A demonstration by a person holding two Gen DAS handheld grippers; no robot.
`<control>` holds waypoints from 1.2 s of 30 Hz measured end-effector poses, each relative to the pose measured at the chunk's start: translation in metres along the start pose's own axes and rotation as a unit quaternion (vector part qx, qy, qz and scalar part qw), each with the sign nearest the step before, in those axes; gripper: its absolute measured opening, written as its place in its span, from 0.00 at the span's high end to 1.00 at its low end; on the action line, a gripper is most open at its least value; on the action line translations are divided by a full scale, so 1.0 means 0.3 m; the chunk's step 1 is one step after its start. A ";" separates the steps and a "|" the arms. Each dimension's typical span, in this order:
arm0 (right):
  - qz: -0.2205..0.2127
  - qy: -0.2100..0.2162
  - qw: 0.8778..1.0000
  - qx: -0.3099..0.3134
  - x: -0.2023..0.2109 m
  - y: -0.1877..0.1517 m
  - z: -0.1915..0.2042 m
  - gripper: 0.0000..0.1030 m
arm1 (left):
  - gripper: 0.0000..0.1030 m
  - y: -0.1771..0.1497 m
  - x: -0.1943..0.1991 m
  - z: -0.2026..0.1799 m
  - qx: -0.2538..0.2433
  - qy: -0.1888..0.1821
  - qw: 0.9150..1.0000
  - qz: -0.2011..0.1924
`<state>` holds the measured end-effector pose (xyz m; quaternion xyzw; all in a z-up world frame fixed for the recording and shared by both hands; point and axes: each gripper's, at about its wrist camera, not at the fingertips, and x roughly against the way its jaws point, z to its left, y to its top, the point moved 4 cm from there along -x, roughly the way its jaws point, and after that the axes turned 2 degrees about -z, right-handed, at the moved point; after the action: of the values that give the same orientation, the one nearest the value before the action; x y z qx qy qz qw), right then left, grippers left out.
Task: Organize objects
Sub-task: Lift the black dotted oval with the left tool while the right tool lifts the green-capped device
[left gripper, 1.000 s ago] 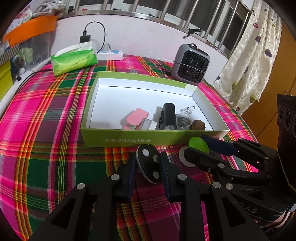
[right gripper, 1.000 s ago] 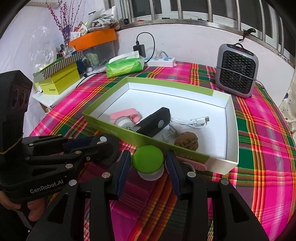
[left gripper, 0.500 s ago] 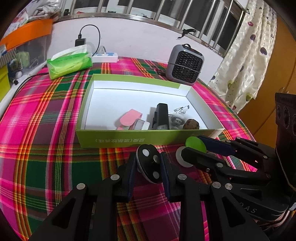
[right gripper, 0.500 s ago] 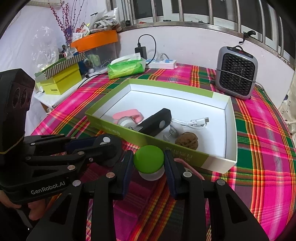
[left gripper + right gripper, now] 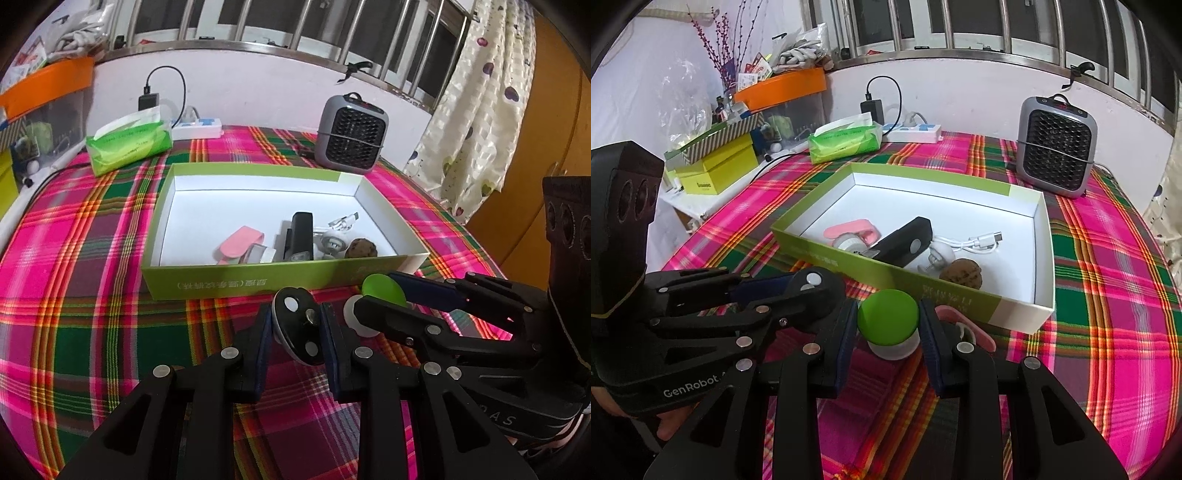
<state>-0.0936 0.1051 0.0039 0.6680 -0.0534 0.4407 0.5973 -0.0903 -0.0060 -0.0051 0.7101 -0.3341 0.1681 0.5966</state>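
My left gripper (image 5: 297, 326) is shut on a black oval disc (image 5: 295, 317) with a white rim and silver studs, held just above the plaid cloth. Close beside it on the right, my right gripper (image 5: 888, 323) is shut on a small white jar with a green lid (image 5: 888, 314). Both hover in front of the near wall of a green box (image 5: 229, 282) with a white inside. The box holds a pink case (image 5: 238, 242), a black device (image 5: 300, 236), a white cable (image 5: 975, 242), a white plug (image 5: 940, 253) and a walnut (image 5: 962, 273).
A pink strip (image 5: 973, 328) lies on the cloth beside my right finger. Behind the box stand a grey heater (image 5: 351, 134), a green tissue pack (image 5: 127, 147) and a power strip (image 5: 197, 129). Yellow boxes (image 5: 716, 166) and an orange tub crowd the left side.
The left gripper has rolled a little, and the box sits slightly farther off in its view. Both grips are the same.
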 end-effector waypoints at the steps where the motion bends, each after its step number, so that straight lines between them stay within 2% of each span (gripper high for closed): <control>1: -0.001 0.000 1.000 0.000 0.003 0.000 -0.001 0.66 | 0.78 0.000 0.005 -0.003 -0.001 0.002 1.000 -0.001; 36: -0.039 -0.004 0.999 0.008 0.086 0.064 -0.008 0.66 | 0.78 0.073 0.077 -0.057 -0.025 0.019 0.999 -0.031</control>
<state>-0.0907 0.1136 0.0348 0.6760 -0.0266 0.4144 0.6087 -0.0858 0.0027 0.0297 0.7016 -0.3044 0.1549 0.6253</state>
